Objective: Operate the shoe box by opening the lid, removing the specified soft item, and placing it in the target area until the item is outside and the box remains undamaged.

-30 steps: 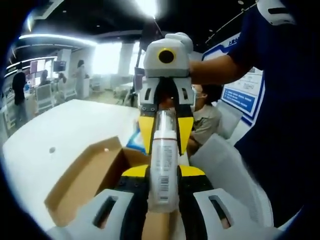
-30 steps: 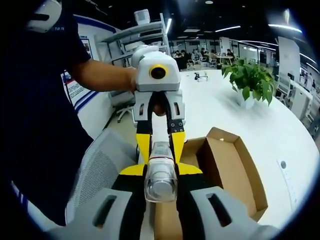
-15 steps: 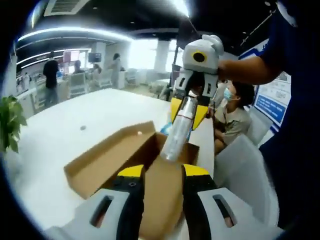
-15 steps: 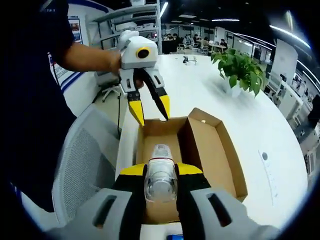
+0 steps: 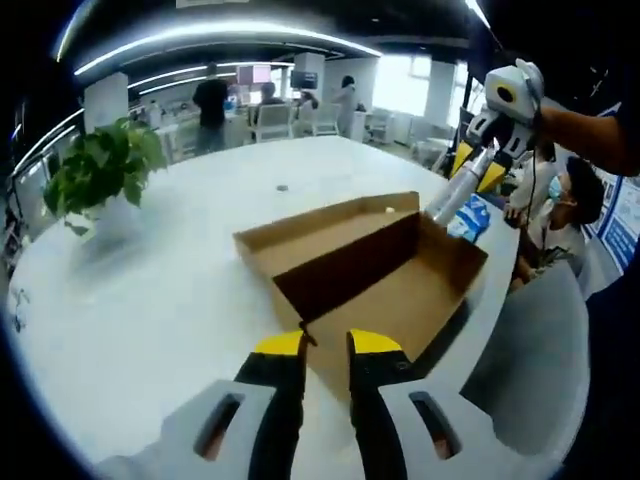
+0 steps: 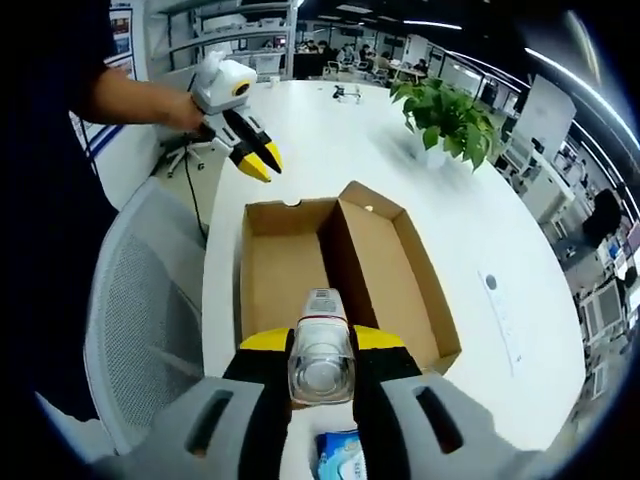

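Shoe box (image 6: 340, 275): open, on white table (image 6: 480, 200). Bottle (image 6: 322, 350): clamped in right gripper (image 6: 322, 345), above box's near end. Left gripper (image 5: 324, 345): jaws seemingly closed, empty. Risk: bottle slipping if squeezed unevenly.

No words can be read; the bottle (image 6: 322, 345) may have a label, but it is too blurry; the wall poster (image 6: 121, 25) at 11 o'clock is too small.
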A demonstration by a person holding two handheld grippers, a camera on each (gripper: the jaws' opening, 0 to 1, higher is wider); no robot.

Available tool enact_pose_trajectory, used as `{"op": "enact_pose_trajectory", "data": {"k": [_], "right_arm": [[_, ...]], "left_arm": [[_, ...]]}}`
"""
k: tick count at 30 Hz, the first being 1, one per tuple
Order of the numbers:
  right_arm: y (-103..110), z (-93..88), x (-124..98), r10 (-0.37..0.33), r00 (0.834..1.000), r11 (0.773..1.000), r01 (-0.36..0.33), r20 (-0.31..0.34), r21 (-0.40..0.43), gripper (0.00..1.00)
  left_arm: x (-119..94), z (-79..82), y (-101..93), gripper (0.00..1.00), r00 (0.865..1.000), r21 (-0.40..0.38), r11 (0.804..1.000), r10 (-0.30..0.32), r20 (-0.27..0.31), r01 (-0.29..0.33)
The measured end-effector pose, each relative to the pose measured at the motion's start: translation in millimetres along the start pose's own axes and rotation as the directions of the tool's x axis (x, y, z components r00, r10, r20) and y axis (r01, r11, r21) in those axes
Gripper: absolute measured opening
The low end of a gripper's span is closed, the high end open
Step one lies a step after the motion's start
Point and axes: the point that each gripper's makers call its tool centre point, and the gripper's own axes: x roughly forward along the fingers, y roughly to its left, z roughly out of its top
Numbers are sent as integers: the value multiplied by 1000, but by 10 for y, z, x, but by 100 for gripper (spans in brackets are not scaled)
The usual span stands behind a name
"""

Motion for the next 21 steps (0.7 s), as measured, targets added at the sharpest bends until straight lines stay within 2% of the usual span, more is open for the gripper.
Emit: {"op": "enact_pose_trajectory", "data": {"k": [5,7,11,15,18,21], "right_arm": [[-66,46,-132,-69,998,997,69,-3,35,19],[-115,36,-192,-111,994,992,111,-5,67,19],[-143,3,-304,-157,988,980,156,1,120,20],[-180,-87,-429,-211,978,959,206,5,193,20],[-188,-151,-505,-233,972,950,228,-2,212,20],[-219,-193,-577,-260,966,940,254,-5,228,20]], "left_arm": [[45,-108,-44,11,997,38,998,51,-58,-49],[69,-234,0,9,989,42,996,84,-120,-80],[146,-334,-38,5,987,22,997,79,-140,-77],[182,-424,-46,7,981,11,997,83,-175,-82],[231,-518,-80,6,977,-1,998,63,-206,-65],[259,-538,-102,6,977,12,998,66,-202,-65]]}}
